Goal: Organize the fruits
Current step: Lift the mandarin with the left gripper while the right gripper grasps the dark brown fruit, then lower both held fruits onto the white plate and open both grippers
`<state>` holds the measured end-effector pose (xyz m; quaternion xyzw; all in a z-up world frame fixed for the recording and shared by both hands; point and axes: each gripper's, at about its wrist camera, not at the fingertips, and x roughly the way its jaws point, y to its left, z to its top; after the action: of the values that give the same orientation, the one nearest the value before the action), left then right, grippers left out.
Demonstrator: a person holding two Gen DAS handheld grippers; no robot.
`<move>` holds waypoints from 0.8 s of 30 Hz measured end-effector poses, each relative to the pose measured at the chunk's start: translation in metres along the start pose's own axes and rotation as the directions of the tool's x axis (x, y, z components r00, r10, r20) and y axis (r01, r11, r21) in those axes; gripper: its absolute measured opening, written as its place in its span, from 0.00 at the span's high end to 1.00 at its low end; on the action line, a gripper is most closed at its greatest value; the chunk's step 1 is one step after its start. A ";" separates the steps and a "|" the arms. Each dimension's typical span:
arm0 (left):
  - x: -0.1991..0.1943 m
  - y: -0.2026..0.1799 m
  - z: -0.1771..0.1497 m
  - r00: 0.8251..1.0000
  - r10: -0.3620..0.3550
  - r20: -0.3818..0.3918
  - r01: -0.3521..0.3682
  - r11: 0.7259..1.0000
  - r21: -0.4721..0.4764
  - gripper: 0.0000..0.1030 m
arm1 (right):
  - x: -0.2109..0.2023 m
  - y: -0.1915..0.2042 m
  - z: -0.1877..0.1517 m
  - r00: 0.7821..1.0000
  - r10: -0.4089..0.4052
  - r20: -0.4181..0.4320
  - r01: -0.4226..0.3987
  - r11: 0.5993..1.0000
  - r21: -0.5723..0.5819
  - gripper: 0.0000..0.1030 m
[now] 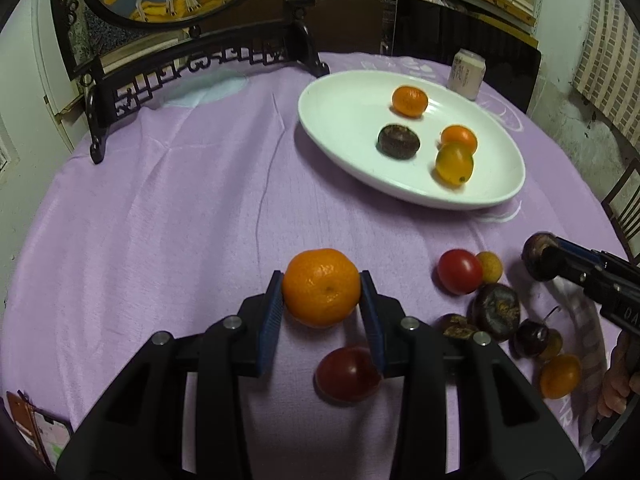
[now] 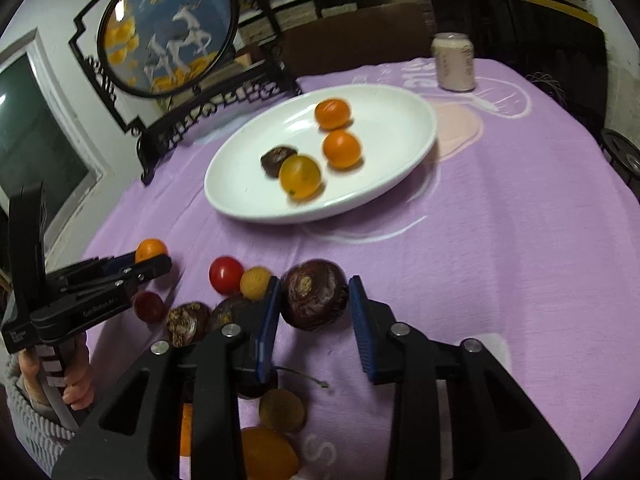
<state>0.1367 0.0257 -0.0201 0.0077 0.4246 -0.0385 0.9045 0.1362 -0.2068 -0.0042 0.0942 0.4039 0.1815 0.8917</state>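
Observation:
My left gripper (image 1: 322, 292) is shut on an orange mandarin (image 1: 321, 287), held just above the purple cloth; it also shows in the right wrist view (image 2: 154, 258). My right gripper (image 2: 314, 300) is shut on a dark brown water chestnut (image 2: 314, 300), which also shows in the left wrist view (image 1: 540, 256). A white plate (image 1: 344, 96) at the back holds two mandarins, a yellow-orange fruit (image 1: 454, 163) and a dark chestnut (image 1: 399, 142). Loose fruit lies between the grippers: a red tomato (image 1: 459, 271), a small yellow fruit (image 1: 490, 266), more chestnuts (image 1: 496, 312), a dark red tomato (image 1: 347, 374).
A black carved stand with a round painted screen (image 2: 168, 28) stands at the back left of the table. A small white jar (image 2: 454, 62) stands behind the plate. The purple cloth (image 1: 160, 220) covers the round table. A phone case lies at the near left edge (image 1: 36, 428).

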 end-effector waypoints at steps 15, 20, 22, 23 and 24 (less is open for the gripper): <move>-0.008 0.000 0.012 0.999 -0.038 0.029 0.038 0.999 -0.015 0.63 | 0.009 0.000 -0.003 0.996 -0.059 -0.061 0.056 0.997 -0.046 0.59; -0.006 -0.002 0.010 0.999 -0.033 0.024 0.033 0.999 0.000 0.63 | 0.021 0.001 -0.007 0.992 -0.083 -0.091 0.077 0.995 -0.067 0.59; -0.005 -0.005 0.009 0.999 -0.031 0.022 0.031 0.999 0.009 0.63 | 0.021 0.004 -0.009 0.992 -0.101 -0.080 0.093 0.992 -0.089 0.61; -0.005 -0.006 0.009 0.999 -0.031 0.022 0.030 0.999 0.012 0.63 | 0.021 0.005 -0.009 0.991 -0.108 -0.074 0.100 0.990 -0.096 0.62; -0.004 -0.007 0.008 0.999 -0.031 0.021 0.030 0.999 0.016 0.63 | 0.021 0.006 -0.009 0.991 -0.111 -0.068 0.104 0.990 -0.099 0.63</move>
<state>0.1397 0.0190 -0.0114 0.0077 0.4147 -0.0556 0.9082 0.1404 -0.1931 -0.0227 0.0227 0.4319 0.1554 0.8881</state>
